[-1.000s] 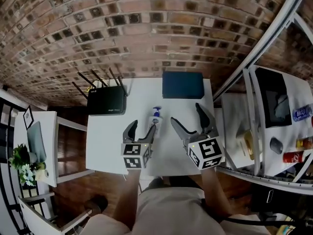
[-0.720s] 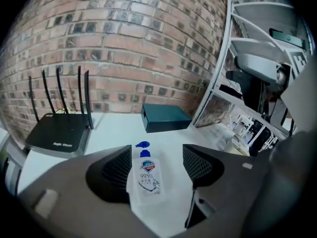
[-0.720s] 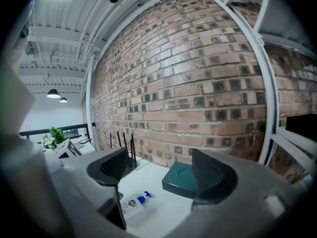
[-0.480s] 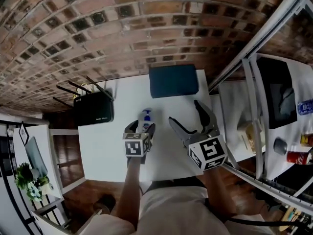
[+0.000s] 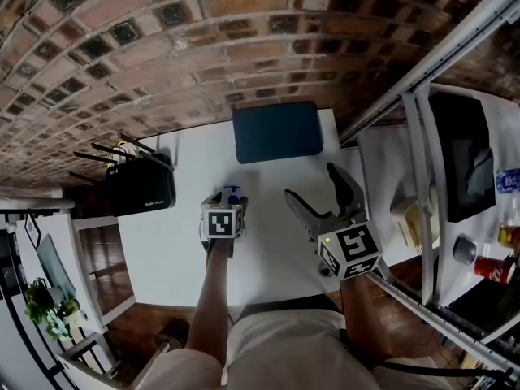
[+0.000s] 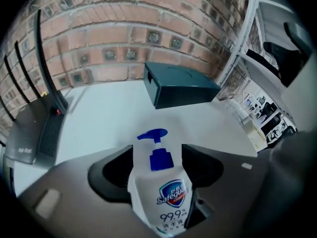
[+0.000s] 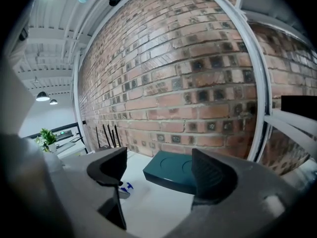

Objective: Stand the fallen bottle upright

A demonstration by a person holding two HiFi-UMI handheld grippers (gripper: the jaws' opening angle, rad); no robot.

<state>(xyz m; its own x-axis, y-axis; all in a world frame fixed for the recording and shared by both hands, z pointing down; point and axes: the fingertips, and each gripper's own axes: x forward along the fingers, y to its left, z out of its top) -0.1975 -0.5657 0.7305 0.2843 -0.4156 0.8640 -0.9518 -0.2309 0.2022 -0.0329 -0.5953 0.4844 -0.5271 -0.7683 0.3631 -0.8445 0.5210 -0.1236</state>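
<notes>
The left gripper's jaws were closing round the fallen bottle near the box, and probably needed a square pinch on its body; the right gripper gaped empty

On the desk, the router sits at the far left corner and the box at the far edge, right of centre, both against the brick wall behind. The bottle lies near the desk's middle, its pump end towards the box. The left gripper stands over it, fingers on either side, closing around it. The right gripper hangs just right of the bottle. A shelf rack stands right of the desk, and a plant sits well to the near left.
</notes>
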